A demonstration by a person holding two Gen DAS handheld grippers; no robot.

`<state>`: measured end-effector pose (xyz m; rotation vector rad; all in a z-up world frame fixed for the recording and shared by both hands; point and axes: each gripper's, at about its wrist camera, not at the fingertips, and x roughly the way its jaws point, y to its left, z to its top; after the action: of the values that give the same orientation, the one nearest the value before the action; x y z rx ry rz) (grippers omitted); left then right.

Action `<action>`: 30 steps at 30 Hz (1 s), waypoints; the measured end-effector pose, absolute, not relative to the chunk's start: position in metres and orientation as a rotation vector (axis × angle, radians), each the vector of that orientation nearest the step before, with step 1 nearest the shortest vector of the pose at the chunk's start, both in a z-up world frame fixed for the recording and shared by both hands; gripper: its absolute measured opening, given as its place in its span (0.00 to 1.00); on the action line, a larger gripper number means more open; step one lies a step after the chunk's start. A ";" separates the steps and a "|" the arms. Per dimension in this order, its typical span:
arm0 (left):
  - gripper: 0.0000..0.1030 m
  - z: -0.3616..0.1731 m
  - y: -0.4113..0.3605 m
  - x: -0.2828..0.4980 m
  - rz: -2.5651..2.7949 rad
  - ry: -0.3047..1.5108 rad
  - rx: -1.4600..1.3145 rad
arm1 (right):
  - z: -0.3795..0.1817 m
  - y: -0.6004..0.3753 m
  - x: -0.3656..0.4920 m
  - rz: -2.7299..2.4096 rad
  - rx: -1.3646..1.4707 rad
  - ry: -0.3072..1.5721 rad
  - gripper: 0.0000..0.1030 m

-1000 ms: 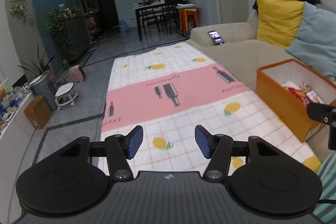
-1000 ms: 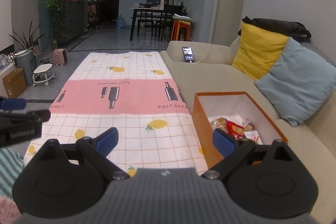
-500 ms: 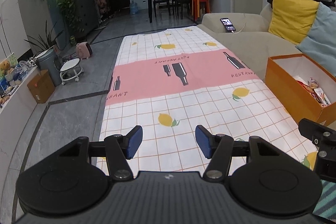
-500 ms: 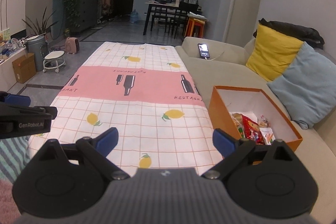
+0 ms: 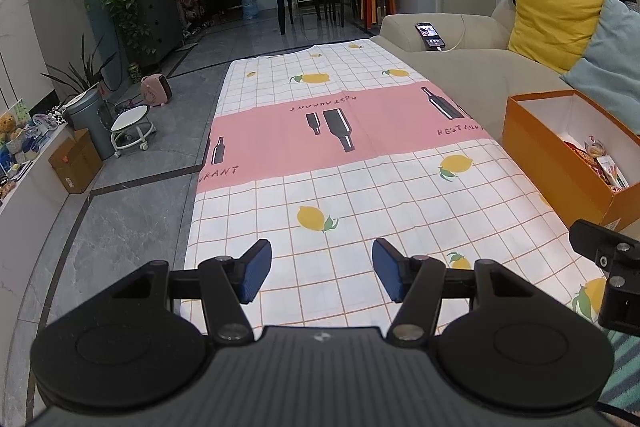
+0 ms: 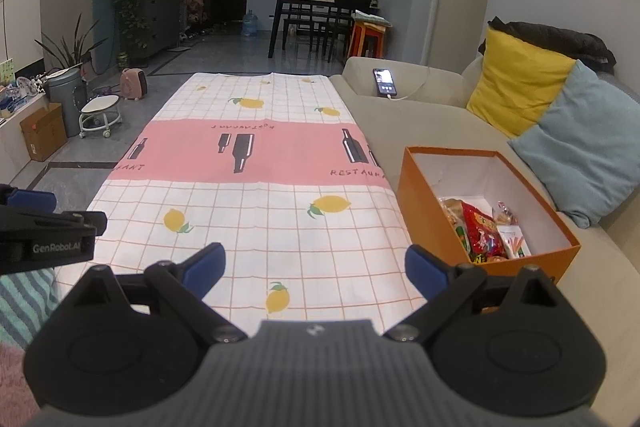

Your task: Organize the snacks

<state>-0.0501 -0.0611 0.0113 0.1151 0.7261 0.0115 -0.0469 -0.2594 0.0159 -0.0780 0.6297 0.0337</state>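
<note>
An orange box (image 6: 432, 211) with a white inside stands on the beige sofa, right of the table. Several snack packets (image 6: 482, 231) lie in its near end; the same box (image 5: 560, 163) shows at the right of the left wrist view. My right gripper (image 6: 316, 269) hovers open over the near right part of the lemon-print tablecloth (image 6: 256, 195), left of the box, with nothing between its blue pads. My left gripper (image 5: 321, 275) is open too, empty, above the near edge of the cloth (image 5: 360, 187).
A lit phone (image 6: 385, 82) on a cable lies on the sofa arm. Yellow (image 6: 516, 83) and blue cushions (image 6: 580, 143) lean on the backrest. A striped teal cloth (image 6: 24, 303) lies at the near left. A stool (image 5: 130, 127), bin and cardboard box stand on the floor to the left.
Both grippers have sunk a little and tilted further down over the table, so the cloth and the box sit lower and closer in view. Their jaws keep the same spread.
</note>
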 end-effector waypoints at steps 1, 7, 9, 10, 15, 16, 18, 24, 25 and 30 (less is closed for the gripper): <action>0.66 0.011 -0.061 -0.051 0.010 0.725 0.116 | 0.016 -0.259 -0.047 0.034 -0.079 0.629 0.91; 0.66 0.012 -0.062 -0.051 0.005 0.721 0.117 | 0.016 -0.259 -0.047 0.033 -0.078 0.630 0.91; 0.66 0.012 -0.062 -0.051 0.006 0.722 0.118 | 0.016 -0.259 -0.047 0.033 -0.078 0.630 0.91; 0.66 0.012 -0.062 -0.051 0.006 0.722 0.117 | 0.016 -0.259 -0.047 0.033 -0.077 0.630 0.91; 0.66 0.012 -0.062 -0.051 0.005 0.722 0.118 | 0.016 -0.259 -0.047 0.033 -0.078 0.631 0.91; 0.66 0.012 -0.062 -0.051 0.005 0.722 0.118 | 0.016 -0.259 -0.047 0.034 -0.077 0.631 0.91; 0.66 0.012 -0.062 -0.051 0.006 0.721 0.118 | 0.016 -0.259 -0.047 0.033 -0.077 0.631 0.91; 0.66 0.013 -0.062 -0.050 0.005 0.720 0.119 | 0.016 -0.260 -0.047 0.033 -0.077 0.631 0.91; 0.66 0.014 -0.062 -0.050 0.004 0.719 0.119 | 0.016 -0.260 -0.047 0.034 -0.078 0.631 0.91; 0.66 0.016 -0.064 -0.050 0.003 0.716 0.120 | 0.016 -0.260 -0.047 0.034 -0.078 0.631 0.91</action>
<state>-0.0499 -0.0640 0.0157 0.1201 0.7162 0.0028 -0.0475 -0.2597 0.0161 -0.0779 0.6308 0.0336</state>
